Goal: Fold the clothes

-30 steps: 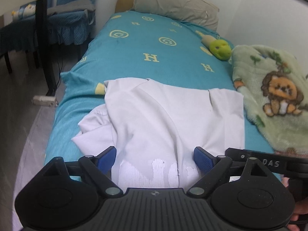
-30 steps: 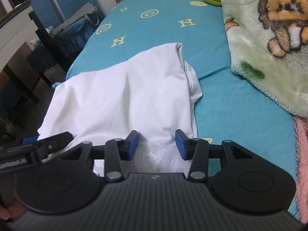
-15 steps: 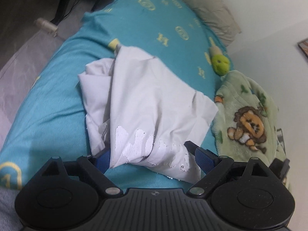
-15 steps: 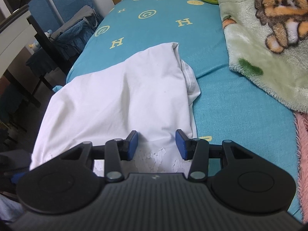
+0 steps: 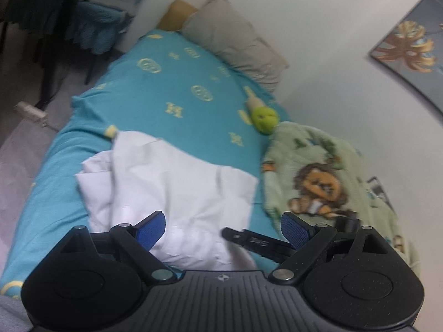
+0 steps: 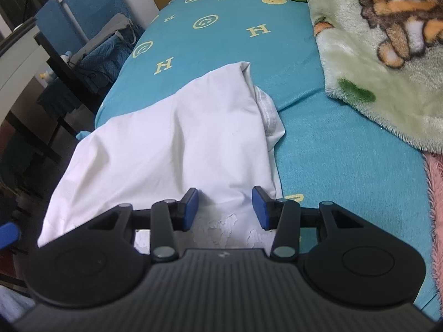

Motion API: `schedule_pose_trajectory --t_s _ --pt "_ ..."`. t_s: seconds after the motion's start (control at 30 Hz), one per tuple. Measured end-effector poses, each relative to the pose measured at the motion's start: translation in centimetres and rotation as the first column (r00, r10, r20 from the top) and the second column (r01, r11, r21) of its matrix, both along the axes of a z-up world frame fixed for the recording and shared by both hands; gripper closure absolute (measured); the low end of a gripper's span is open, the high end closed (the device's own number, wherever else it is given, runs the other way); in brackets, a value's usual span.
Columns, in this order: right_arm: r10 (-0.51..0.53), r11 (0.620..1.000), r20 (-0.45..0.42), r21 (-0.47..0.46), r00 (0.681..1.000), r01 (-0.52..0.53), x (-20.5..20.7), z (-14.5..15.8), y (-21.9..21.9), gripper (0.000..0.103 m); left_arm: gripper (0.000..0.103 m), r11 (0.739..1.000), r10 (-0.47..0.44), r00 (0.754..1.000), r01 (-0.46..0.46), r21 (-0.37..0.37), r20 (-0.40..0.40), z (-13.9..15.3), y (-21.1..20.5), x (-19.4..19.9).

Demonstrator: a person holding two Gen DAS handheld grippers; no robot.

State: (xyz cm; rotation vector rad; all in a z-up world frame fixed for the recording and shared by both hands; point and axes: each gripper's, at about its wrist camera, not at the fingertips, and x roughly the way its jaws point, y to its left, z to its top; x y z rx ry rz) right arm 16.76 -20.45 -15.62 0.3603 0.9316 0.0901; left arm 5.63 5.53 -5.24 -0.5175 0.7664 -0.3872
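White shirt (image 6: 171,149) lies partly folded on teal bedsheet (image 6: 221,55), near the bed's foot end, w/ cracked print at its near hem. Right gripper (image 6: 225,211) sits low at that hem, blue pads (image 6: 191,207) part-spread w/ cloth bunched between them; can't tell if it's actually pinched. Left gripper (image 5: 223,229) hovers above shirt (image 5: 177,188), jaws spread wide, nothing in them. Lion blanket (image 5: 318,177) just beside shirt's right edge; green plush toy (image 5: 264,116) and gray pillow (image 5: 235,41) further up the bed.
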Motion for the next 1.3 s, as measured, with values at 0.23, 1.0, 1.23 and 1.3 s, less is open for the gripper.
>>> schedule_pose_trajectory --t_s 0.23,1.0,1.23,1.3 --pt "-0.034 0.999 -0.011 0.034 0.999 0.034 0.0 -0.1 -0.7 0.058 0.007 0.990 -0.044 0.961 0.006 -0.138 -0.273 -7.4 0.1 2.9" --pt "-0.127 0.980 0.025 0.159 0.992 0.121 -1.2 1.4 -2.3 0.055 0.054 0.889 0.282 0.856 -0.403 -0.218 -0.433 -13.6 4.9 5.5" --pt "-0.111 0.803 0.000 0.589 0.994 0.090 -3.8 2.1 -1.6 0.009 0.059 0.891 0.284 0.867 -0.397 -0.221 -0.410 -13.2 4.9 5.1" --pt "-0.077 0.765 -0.034 0.639 0.996 0.081 -4.3 1.3 -0.6 0.009 0.060 0.888 0.283 0.867 -0.398 -0.229 -0.411 -13.1 5.6 4.5"
